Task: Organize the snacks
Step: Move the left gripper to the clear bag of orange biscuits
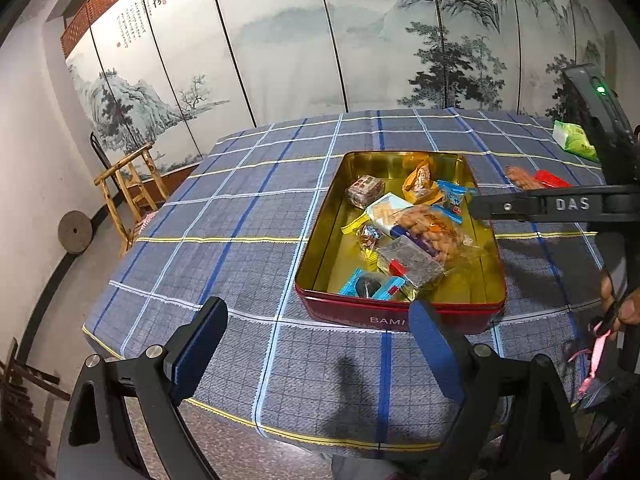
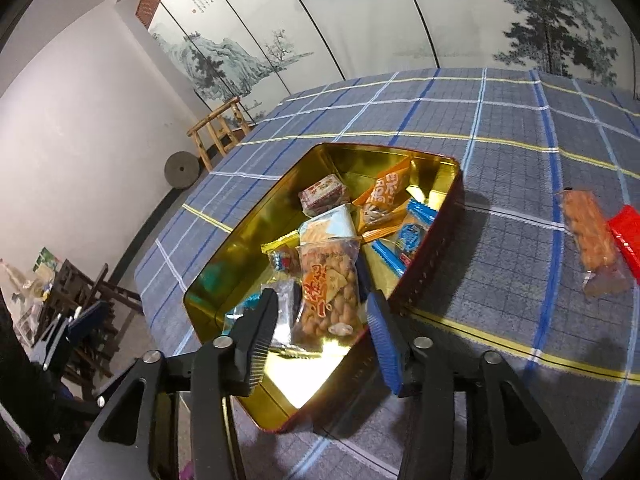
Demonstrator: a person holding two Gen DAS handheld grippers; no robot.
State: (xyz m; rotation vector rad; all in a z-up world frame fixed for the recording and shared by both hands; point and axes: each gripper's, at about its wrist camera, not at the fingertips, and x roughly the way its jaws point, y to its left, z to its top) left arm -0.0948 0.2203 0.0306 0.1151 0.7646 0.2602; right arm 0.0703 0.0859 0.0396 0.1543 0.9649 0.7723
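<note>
A plaid tablecloth covers the table. Near its front edge sits the red tin of snacks — peanut bag inside. The right gripper hangs wide above it; the left gripper is wide too, empty.

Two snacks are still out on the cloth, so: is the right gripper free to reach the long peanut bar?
Probably yes. The right gripper is open and empty over the tin, and the peanut bar lies uncovered on the cloth to its right, beside a red packet.
</note>
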